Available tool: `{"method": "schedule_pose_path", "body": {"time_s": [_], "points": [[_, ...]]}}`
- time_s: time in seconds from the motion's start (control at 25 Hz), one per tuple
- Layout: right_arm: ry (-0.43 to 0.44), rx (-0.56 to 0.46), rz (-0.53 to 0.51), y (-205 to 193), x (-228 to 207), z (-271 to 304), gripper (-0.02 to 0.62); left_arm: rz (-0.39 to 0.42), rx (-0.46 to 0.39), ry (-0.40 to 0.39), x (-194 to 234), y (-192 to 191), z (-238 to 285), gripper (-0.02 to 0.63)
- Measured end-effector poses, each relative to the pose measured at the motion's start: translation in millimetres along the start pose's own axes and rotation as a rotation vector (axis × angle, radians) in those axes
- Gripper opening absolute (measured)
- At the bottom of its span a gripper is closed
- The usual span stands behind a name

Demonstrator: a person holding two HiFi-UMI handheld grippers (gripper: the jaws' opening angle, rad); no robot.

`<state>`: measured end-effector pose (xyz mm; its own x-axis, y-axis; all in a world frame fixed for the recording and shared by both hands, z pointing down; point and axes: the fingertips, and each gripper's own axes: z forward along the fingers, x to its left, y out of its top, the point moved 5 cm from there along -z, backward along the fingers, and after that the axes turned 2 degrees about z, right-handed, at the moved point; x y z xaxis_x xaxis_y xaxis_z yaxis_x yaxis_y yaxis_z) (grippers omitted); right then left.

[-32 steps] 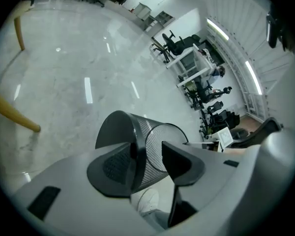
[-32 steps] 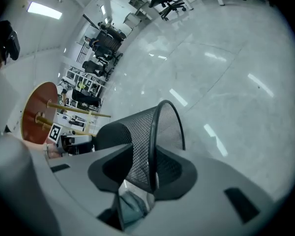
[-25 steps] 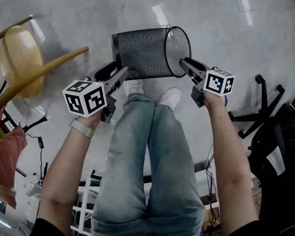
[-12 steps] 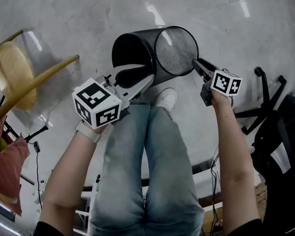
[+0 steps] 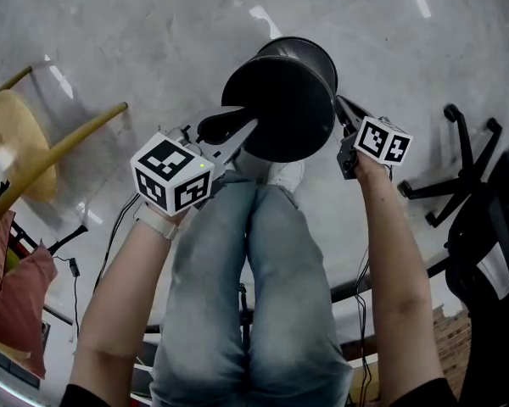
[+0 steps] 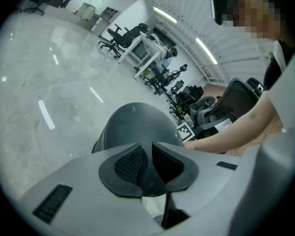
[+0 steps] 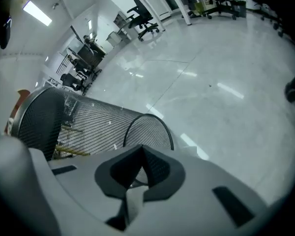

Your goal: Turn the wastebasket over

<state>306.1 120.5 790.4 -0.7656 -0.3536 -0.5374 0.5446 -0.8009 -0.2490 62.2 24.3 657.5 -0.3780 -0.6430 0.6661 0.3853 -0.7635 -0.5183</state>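
The left tongs (image 6: 150,150) are clamped on the wastebasket (image 6: 132,127) at its closed end, gripping from its 8 o'clock side in the head view. The right tongs (image 7: 140,155) are nipped onto the mesh wall by the open rim, at the basket's 3 o'clock. The wastebasket hangs between them over the shoes (image 5: 286,173), solid base facing the head camera. A wooden stool (image 5: 15,138) is at 9 o'clock on the grey floor (image 5: 136,32), an office chair base (image 5: 458,155) at 3 o'clock

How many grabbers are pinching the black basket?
2. The left gripper clamps the wastebasket at its left side; the right gripper clamps the open rim on the right. No others show.
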Motion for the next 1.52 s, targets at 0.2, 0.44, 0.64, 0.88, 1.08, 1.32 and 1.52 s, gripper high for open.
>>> {"method": "schedule_pose_path", "body": {"time_s": [0.2,0.44,0.64,0.88,1.08,1.32,1.52], "points": [[-0.011,0.002,0.020,-9.6,-5.8,-4.6,0.011,0.011,0.018,-0.033,-13.6,10.0,27.0,0.064],[0.004,0.005,0.003,-11.0,-3.8,-8.5,0.011,0.012,0.011,-0.032,-18.9,10.8,35.4,0.071],[0.001,0.000,0.010,-7.7,-1.5,-14.1,0.011,0.006,0.030,-0.016,-18.9,14.8,33.5,0.098],[-0.008,-0.035,-0.078,19.8,34.3,-58.5,0.011,0.013,0.007,-0.009,-37.1,41.0,8.8,0.124],[0.012,-0.090,-0.238,54.0,103.4,-133.1,0.009,0.099,-0.027,-0.041,-89.8,93.5,-37.3,0.056],[0.059,-0.207,-0.307,89.8,203.4,-252.9,0.009,0.162,-0.120,-0.136,-187.5,172.5,-112.3,0.014],[0.091,-0.310,-0.374,117.5,294.0,-346.3,0.009,0.228,-0.203,-0.173,-263.0,238.8,-182.3,0.014]]}}
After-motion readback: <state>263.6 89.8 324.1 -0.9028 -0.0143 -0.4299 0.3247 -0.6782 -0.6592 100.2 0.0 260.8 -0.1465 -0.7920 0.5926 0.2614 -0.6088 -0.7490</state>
